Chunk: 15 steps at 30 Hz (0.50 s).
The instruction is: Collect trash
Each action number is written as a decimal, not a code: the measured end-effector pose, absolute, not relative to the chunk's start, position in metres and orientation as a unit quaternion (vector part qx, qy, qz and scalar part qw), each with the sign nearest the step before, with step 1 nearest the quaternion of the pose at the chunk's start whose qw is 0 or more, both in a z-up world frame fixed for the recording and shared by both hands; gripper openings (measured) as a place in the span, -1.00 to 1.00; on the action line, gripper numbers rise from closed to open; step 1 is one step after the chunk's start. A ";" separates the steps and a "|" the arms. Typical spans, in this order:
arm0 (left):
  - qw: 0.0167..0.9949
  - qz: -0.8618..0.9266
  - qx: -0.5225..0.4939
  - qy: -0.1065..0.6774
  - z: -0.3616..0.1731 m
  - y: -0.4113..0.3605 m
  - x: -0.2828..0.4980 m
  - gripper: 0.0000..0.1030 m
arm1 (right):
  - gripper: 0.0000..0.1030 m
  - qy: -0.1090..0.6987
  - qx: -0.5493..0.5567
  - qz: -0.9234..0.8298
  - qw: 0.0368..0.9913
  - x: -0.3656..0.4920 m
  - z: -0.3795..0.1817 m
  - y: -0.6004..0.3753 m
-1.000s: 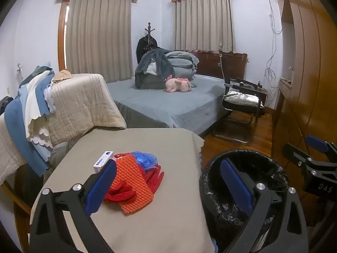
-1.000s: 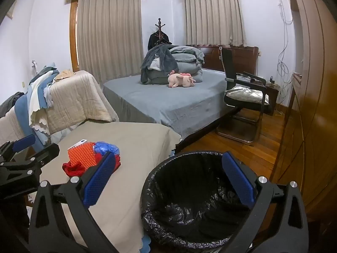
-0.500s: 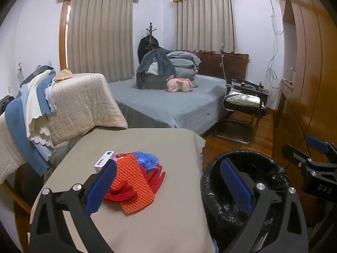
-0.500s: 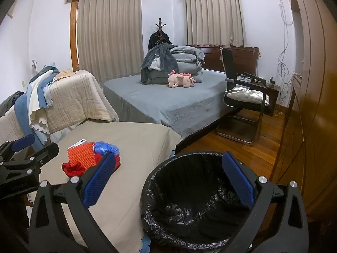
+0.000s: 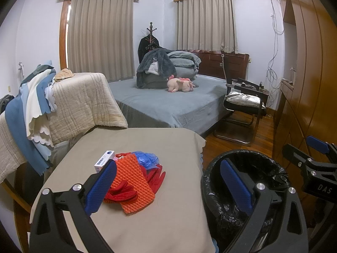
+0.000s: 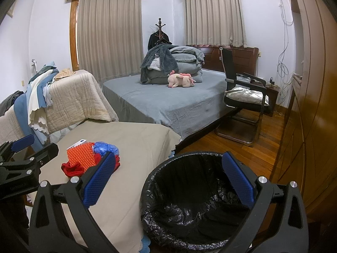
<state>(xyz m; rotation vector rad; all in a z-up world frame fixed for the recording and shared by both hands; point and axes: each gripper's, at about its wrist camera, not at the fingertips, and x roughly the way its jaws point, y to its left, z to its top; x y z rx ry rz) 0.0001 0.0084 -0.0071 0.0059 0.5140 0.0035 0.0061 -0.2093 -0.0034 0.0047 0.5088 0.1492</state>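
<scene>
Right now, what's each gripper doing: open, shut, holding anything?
Left gripper: open, holding nothing, above the table near the trash pile.
Right gripper: open, holding nothing, over the bin.

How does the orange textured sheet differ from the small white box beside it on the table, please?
The orange textured sheet is wide, bumpy and limp, draped over red scraps; the small white box is slim, smooth and rigid. The sheet is plain orange, while the box carries printing. Both lie in one pile on the table.
</scene>
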 end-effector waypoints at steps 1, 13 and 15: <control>0.967 0.002 0.003 0.254 -0.008 0.009 0.000 0.88 | 0.90 0.251 0.002 0.074 0.965 0.006 -0.003 -0.209; 0.967 0.001 0.002 0.254 -0.007 0.010 0.000 0.88 | 0.90 0.251 0.002 0.074 0.965 0.006 -0.003 -0.209; 0.967 0.001 0.002 0.254 -0.008 0.010 0.000 0.88 | 0.90 0.251 0.001 0.073 0.965 0.006 -0.003 -0.209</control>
